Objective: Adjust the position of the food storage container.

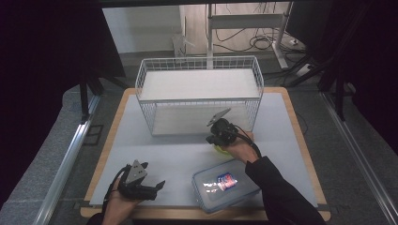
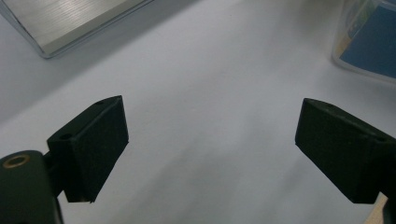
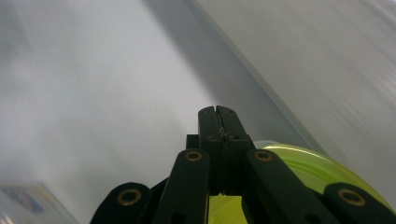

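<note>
Wire basket (image 1: 199, 93) blocks the far table (image 1: 155, 159); lidded container (image 1: 223, 185) crowds near right.

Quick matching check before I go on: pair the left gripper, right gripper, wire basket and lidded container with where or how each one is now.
1 left gripper
2 right gripper
3 wire basket
4 lidded container

a far middle of table
b jaws together, beside a yellow-green object
c near edge, right of centre
d jaws wide apart, nothing between

Pairs: 1-d, 2-b, 3-a, 4-c

Wire basket (image 1: 199, 93) at table rear; lidded container (image 1: 224, 185) front; right tool (image 1: 217, 136) between.
</note>
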`<action>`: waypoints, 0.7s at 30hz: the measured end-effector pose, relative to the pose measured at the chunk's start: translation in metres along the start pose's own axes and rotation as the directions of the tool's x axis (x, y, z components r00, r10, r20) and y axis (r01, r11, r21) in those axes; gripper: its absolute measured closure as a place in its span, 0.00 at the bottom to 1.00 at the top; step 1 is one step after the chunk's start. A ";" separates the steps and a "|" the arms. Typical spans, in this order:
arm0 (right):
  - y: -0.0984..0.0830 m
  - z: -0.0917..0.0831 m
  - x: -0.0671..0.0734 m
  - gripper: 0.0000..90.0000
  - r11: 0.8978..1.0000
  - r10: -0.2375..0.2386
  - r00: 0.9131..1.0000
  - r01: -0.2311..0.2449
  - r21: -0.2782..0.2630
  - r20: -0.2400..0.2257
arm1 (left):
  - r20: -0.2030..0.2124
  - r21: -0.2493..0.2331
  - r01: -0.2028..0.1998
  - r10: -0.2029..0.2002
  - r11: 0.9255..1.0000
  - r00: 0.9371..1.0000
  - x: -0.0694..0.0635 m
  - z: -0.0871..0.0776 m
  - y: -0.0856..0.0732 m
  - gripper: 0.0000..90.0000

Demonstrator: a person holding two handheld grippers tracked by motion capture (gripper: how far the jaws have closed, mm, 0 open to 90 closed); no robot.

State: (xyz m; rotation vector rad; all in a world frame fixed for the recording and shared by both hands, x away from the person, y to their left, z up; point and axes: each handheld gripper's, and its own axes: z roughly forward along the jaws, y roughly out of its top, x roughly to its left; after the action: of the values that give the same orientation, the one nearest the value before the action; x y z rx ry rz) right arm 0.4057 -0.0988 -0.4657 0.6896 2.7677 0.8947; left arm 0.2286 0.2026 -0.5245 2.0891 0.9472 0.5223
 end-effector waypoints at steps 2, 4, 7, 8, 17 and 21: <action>-0.009 -0.008 -0.004 1.00 1.000 0.001 1.000 -0.001 0.002 0.009 | 0.001 0.002 -0.002 0.002 1.000 1.000 0.000 0.000 0.000 0.11; -0.012 -0.010 -0.006 1.00 1.000 0.008 1.000 -0.008 0.004 0.012 | 0.001 0.003 -0.003 0.003 1.000 1.000 0.000 0.001 0.000 0.11; -0.022 -0.018 -0.010 1.00 1.000 0.023 1.000 -0.023 0.001 0.020 | 0.002 0.005 -0.006 0.006 1.000 1.000 0.000 0.001 0.000 0.11; -0.026 -0.021 -0.012 1.00 1.000 0.027 0.999 -0.027 0.000 0.022 | 0.002 0.006 -0.007 0.007 1.000 1.000 -0.001 0.001 0.000 0.11; -0.065 -0.052 -0.028 1.00 0.996 0.090 0.994 -0.089 -0.021 0.058 | 0.000 0.008 -0.005 0.005 1.000 1.000 -0.001 0.001 0.000 0.11; -0.083 -0.066 -0.033 1.00 0.993 0.120 0.989 -0.118 -0.027 0.082 | 0.001 0.008 -0.001 0.001 1.000 1.000 -0.001 0.002 0.001 0.11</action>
State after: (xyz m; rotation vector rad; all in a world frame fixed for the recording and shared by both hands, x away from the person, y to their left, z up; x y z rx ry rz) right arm 0.3850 -0.2074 -0.4606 0.8753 2.6639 0.8951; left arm 0.2293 0.2009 -0.5252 2.0966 0.9499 0.5189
